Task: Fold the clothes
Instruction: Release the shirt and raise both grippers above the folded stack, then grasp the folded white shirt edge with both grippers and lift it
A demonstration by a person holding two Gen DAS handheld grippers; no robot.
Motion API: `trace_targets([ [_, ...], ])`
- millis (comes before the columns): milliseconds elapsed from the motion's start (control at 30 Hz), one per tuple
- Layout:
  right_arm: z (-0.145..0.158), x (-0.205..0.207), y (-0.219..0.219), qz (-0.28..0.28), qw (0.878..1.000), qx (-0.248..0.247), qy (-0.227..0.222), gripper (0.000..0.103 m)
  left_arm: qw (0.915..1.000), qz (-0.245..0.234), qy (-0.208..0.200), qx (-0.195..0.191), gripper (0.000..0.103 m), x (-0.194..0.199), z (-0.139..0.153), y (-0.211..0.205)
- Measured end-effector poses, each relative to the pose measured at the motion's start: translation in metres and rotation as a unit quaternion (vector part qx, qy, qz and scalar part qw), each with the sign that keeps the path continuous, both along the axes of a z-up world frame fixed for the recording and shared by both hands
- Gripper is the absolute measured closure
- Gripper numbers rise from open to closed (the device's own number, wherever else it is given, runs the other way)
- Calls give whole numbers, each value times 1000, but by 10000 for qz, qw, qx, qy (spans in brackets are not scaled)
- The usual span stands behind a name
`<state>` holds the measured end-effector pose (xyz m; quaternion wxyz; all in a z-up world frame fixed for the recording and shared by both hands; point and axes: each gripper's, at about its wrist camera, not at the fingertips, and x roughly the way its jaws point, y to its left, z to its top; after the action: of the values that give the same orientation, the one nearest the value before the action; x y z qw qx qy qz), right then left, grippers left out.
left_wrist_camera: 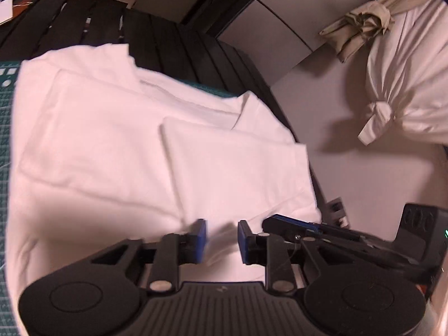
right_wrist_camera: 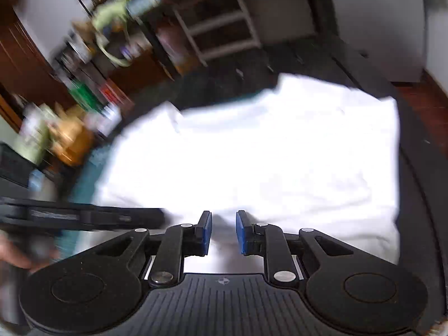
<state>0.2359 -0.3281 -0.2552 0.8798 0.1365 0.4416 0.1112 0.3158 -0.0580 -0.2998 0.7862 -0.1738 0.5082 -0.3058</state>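
A white garment [left_wrist_camera: 112, 128] lies spread on the table, its sides folded inward into long flat panels. In the left wrist view my left gripper [left_wrist_camera: 222, 236] hovers just over the garment's near edge, blue pads [left_wrist_camera: 200, 240] apart, nothing between them. The right gripper [left_wrist_camera: 268, 221] shows from the side at the garment's right corner. The right wrist view is motion-blurred: the garment [right_wrist_camera: 266, 154] fills the middle, and my right gripper [right_wrist_camera: 223, 232] stands open above its near hem. The left gripper [right_wrist_camera: 159, 218] reaches in from the left, with a hand [right_wrist_camera: 14, 254] behind it.
A green cutting mat [left_wrist_camera: 5, 112] lies under the garment on a black slatted table [left_wrist_camera: 182, 47]. To the right hang a white knotted bundle [left_wrist_camera: 406, 84] and beige cloth [left_wrist_camera: 361, 25]. Cluttered shelves [right_wrist_camera: 112, 42] and a white frame [right_wrist_camera: 218, 22] stand beyond the table.
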Motion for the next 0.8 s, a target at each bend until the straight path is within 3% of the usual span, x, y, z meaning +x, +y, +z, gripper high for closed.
trace_targets([
  [33, 3, -6, 0, 26, 10000, -8, 0, 85, 9999, -9, -28, 127, 88, -3, 3, 3],
  [133, 25, -20, -12, 58, 9999, -128, -16, 84, 9996, 49, -47, 270, 75, -12, 16, 18],
  [267, 95, -97, -56, 34, 9970, 344, -699, 70, 9991, 183, 141, -358, 56, -53, 44, 80],
  [333, 125, -139, -80, -94, 9941, 557, -922, 65, 9968, 265, 261, -703, 55, -77, 58, 114],
  [467, 161, -214, -115, -414, 9884, 866, -1180, 40, 9962, 413, 310, -701, 53, -128, 76, 163],
  [533, 159, -250, -133, -518, 9855, 1270, -998, 40, 9936, 455, 545, -884, 52, -147, 70, 179],
  [600, 139, -270, -145, -731, 9763, 1913, -697, 40, 9879, 495, 862, -1188, 50, -164, 57, 193],
  [700, 92, -292, -156, -1251, 9466, 2943, -410, 40, 9768, 492, 1290, -1638, 49, -184, 33, 205],
  [800, 49, -309, -164, -1698, 9085, 3814, -176, 40, 9628, 848, 1871, -1754, 49, -197, -5, 214],
])
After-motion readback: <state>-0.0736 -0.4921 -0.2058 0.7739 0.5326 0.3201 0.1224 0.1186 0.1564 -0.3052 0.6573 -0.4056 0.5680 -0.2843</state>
